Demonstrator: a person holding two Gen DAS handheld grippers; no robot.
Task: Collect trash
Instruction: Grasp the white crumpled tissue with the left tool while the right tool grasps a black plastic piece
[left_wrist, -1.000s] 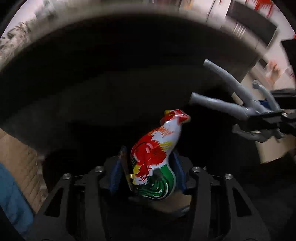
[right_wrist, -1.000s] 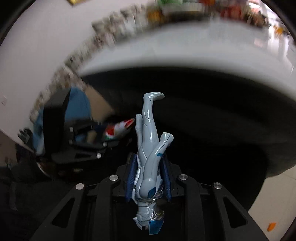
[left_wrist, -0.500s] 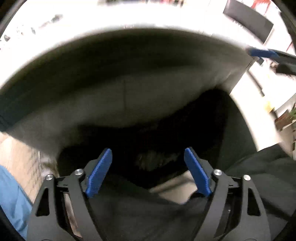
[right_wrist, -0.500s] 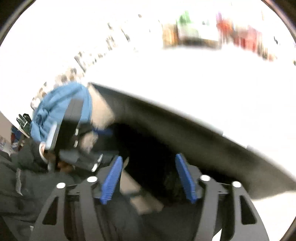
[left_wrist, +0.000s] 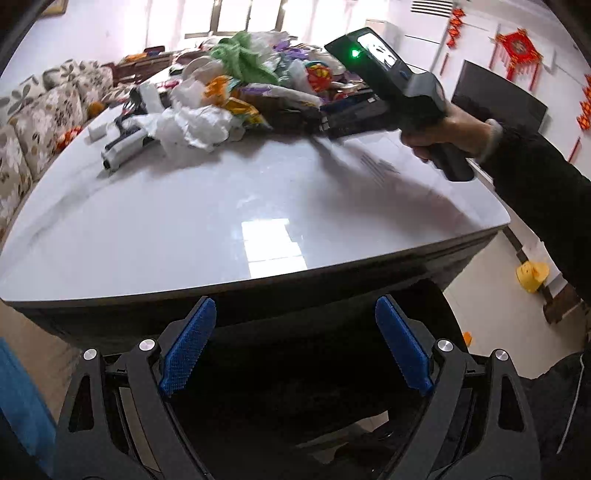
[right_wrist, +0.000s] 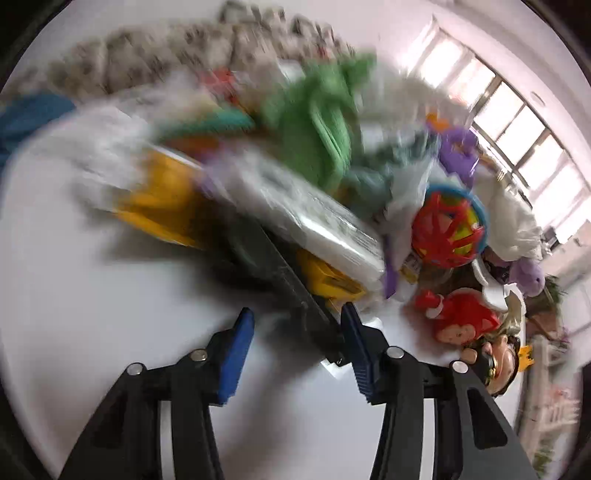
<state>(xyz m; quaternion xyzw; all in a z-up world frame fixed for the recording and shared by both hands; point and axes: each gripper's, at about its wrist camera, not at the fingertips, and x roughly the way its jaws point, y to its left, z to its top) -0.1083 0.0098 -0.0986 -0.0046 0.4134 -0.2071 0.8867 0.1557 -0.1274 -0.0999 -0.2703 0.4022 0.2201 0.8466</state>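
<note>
Presently my right gripper (right_wrist: 297, 354), empty and closing, sits at the pile (right_wrist: 303, 177); my left gripper (left_wrist: 295, 347), opening, hangs farther back.

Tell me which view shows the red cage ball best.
The right wrist view: the red cage ball sits close and fairly sharp at the pile's right side, its ribs and blue rim clear. The left wrist view shows it only as a small red patch far across the table, partly buried in the pile.
</note>
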